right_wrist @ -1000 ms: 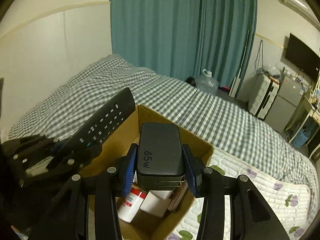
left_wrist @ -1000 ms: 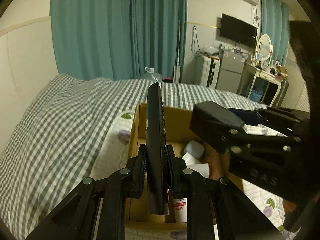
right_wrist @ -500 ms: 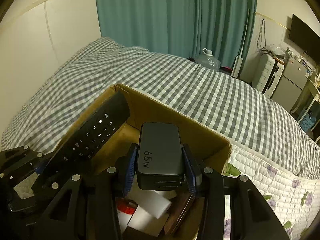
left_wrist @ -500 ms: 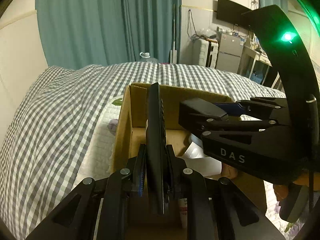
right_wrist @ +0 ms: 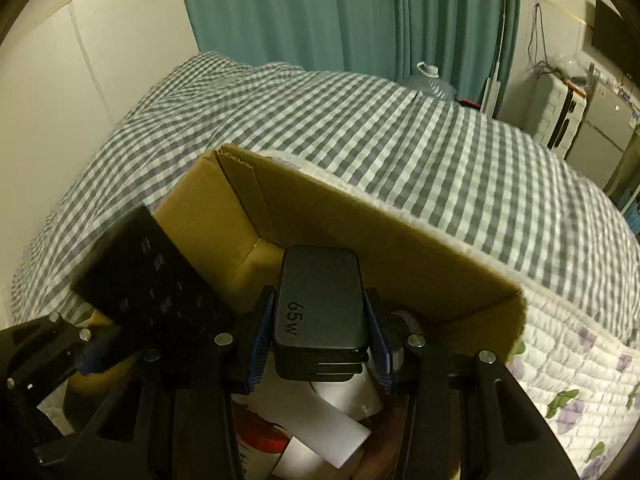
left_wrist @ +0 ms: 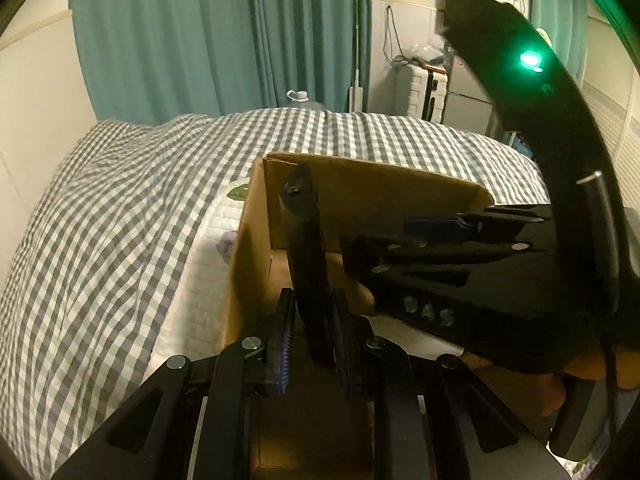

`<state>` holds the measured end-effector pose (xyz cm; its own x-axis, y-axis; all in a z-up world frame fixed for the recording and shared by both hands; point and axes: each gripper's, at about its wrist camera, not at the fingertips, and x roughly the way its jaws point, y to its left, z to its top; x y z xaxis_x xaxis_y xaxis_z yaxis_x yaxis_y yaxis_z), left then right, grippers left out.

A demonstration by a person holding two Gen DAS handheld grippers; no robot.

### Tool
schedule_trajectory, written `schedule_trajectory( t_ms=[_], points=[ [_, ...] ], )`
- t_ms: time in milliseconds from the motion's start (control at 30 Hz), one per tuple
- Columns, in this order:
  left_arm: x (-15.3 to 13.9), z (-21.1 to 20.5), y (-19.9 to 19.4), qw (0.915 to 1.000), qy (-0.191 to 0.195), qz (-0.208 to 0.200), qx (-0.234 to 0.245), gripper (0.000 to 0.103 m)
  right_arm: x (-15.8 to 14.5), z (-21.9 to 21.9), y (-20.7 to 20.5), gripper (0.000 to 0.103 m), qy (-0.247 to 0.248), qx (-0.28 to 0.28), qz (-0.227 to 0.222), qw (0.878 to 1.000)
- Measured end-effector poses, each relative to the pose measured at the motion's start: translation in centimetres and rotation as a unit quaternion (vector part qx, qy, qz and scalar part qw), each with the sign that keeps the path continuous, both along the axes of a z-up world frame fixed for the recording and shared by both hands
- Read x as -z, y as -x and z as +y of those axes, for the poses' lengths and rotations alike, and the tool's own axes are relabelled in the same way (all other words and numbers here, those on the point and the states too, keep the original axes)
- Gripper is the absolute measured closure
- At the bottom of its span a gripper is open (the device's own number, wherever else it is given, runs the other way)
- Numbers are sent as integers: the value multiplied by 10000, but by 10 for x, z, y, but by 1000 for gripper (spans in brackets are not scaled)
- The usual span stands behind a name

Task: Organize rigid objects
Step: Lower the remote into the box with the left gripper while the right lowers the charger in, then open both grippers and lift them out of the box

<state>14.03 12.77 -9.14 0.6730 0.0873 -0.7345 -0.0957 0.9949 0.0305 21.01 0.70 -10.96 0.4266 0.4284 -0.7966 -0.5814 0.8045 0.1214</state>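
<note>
My left gripper (left_wrist: 310, 336) is shut on a black remote control (left_wrist: 306, 248), held edge-on and dipping inside the open cardboard box (left_wrist: 376, 178). The remote also shows in the right wrist view (right_wrist: 152, 272) at the box's left wall. My right gripper (right_wrist: 318, 340) is shut on a black 65W charger (right_wrist: 320, 300), held low inside the same box (right_wrist: 400, 248). The right gripper's body (left_wrist: 460, 280) crosses the left wrist view on the right.
The box stands on a bed with a grey checked cover (right_wrist: 360, 128) and a white floral quilt (right_wrist: 568, 380). White bottles (right_wrist: 332, 420) and a red-labelled item (right_wrist: 260, 436) lie in the box. Teal curtains (left_wrist: 224, 40), a suitcase and a fridge stand behind.
Both grippers have moved forward and down into the box, still holding the remote and the charger. The box now fills more of both views.
</note>
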Motion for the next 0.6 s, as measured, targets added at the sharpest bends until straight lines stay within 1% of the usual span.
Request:
schedule_trajectory(
  t_ms=[33, 100, 167, 333, 467, 600],
  points=[
    [0, 2, 0, 10000, 30, -5, -25, 84, -1, -1, -1, 61, -34, 12, 9, 10000],
    [1, 4, -1, 10000, 10, 15, -63, 84, -8, -6, -1, 61, -176, 38, -173, 9997],
    [0, 4, -1, 10000, 17, 25, -57, 83, -14, -10, 0, 61, -143, 88, -294, 9994],
    [-4, -2, 0, 10000, -59, 18, -7, 82, -19, -23, 4, 61, -114, 194, -352, 9991],
    [-18, -5, -1, 9998, -119, -138, 8, 82, -28, -36, 12, 61, -91, 283, -449, 9986],
    [-30, -5, -10, 9996, -48, -263, 43, 82, -49, -53, 26, 61, -42, 387, -695, 9968]
  ],
)
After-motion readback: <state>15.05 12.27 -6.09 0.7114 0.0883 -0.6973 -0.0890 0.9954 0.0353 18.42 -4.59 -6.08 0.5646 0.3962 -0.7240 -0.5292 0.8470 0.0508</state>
